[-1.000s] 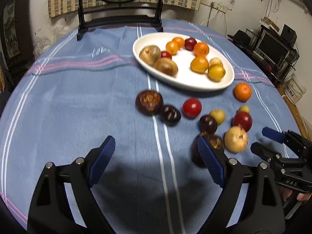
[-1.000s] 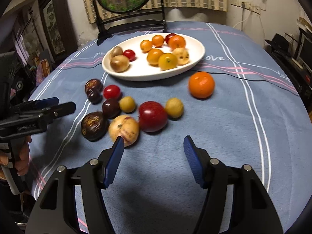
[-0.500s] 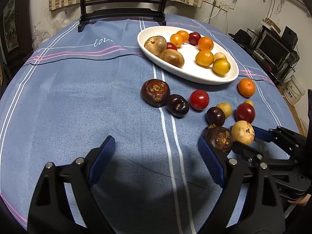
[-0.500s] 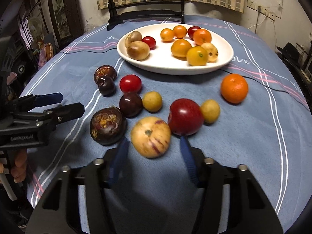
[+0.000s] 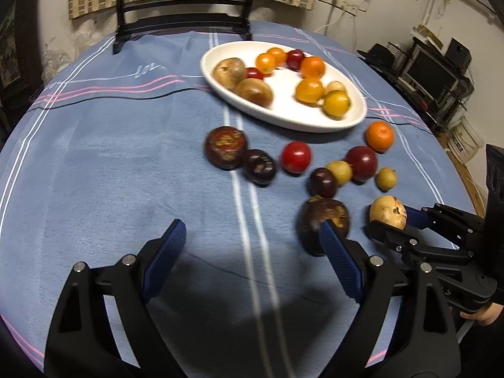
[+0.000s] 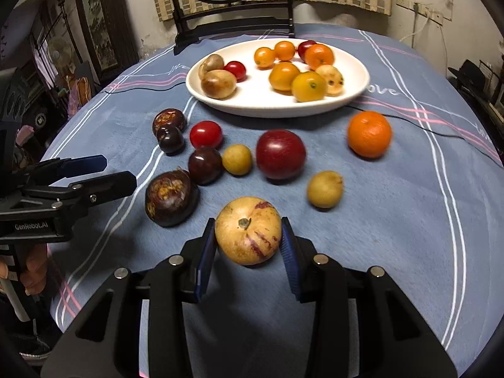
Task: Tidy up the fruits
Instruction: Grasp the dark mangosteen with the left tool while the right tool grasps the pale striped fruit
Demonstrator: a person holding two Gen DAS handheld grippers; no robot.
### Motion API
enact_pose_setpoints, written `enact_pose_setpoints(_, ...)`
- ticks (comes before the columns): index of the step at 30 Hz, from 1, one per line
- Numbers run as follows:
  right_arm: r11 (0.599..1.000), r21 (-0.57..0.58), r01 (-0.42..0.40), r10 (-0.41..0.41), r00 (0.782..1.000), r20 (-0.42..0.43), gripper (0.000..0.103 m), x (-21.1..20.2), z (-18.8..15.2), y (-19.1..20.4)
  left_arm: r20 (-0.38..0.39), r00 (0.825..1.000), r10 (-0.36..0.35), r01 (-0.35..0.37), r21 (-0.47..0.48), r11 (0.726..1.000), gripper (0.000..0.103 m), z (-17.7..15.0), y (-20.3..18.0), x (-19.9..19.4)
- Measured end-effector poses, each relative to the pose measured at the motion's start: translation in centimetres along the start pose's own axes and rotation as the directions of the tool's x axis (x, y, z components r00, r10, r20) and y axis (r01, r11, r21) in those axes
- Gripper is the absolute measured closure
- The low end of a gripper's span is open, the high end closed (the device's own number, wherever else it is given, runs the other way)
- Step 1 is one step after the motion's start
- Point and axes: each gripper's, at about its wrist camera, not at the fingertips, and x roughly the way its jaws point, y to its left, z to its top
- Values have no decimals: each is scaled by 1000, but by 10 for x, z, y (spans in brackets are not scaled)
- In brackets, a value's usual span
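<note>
Your right gripper (image 6: 249, 245) has just been closing its blue-padded jaws around the pale yellow round fruit with purple streaks (image 6: 248, 230), and both pads now sit right against its sides on the blue striped tablecloth (image 6: 393, 220). Your left gripper (image 5: 252, 249) is spread wide with nothing in it, hovering over bare cloth, a big dark purple mottled fruit (image 5: 323, 219) just beside its right pad. Further out there's a loose bunch: dark plums, a small red tomato (image 6: 206, 134), a deep red apple (image 6: 280, 153), two little yellow fruits, an orange mandarin (image 6: 369, 134). Past those, the white oval plate (image 6: 352, 89) holds oranges, brownish fruits and red ones.
</note>
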Motion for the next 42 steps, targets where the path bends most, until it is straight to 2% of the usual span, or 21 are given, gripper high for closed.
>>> enact_pose_setpoints(9, 999, 47, 12, -13, 1000, 17, 63, -17, -17, -22, -13, 1000, -14, 16, 123, 992, 15, -6, -44, 15)
enact_pose_setpoints(15, 998, 58, 0, -1, 1000, 22, 63, -20, -22, -27, -49, 998, 27, -20, 141, 990, 16, -8, -54, 35)
enact_pose_setpoints(20, 998, 57, -5, 4, 1000, 20, 63, -17, -22, -26, -50, 998, 46, -37, 155, 987, 17, -8, -55, 38)
enact_pose_setpoints(22, 999, 55, -2, 1, 1000, 18, 63, -16, -22, -25, -39, 997, 68, -61, 151, 987, 27, -8, -54, 36)
enact_pose_setpoints(23, 999, 54, -1, 0, 1000, 18, 63, -17, -22, -25, -31, 997, 72, -67, 144, 987, 40, -8, -52, 35)
enact_pose_setpoints(24, 998, 55, 0, -1, 1000, 17, 63, -16, -22, -25, -24, 998, 57, -53, 139, 989, 58, -8, -52, 33)
enact_pose_setpoints(34, 998, 56, 9, -10, 1000, 16, 63, -17, -22, -25, -21, 1000, 13, -10, 114, 993, 58, -11, -43, 18)
enact_pose_setpoints(42, 999, 51, 13, -14, 999, 34, 63, -25, -20, -25, 12, 1000, 1, -2, 82, 997, 58, -6, -28, -1)
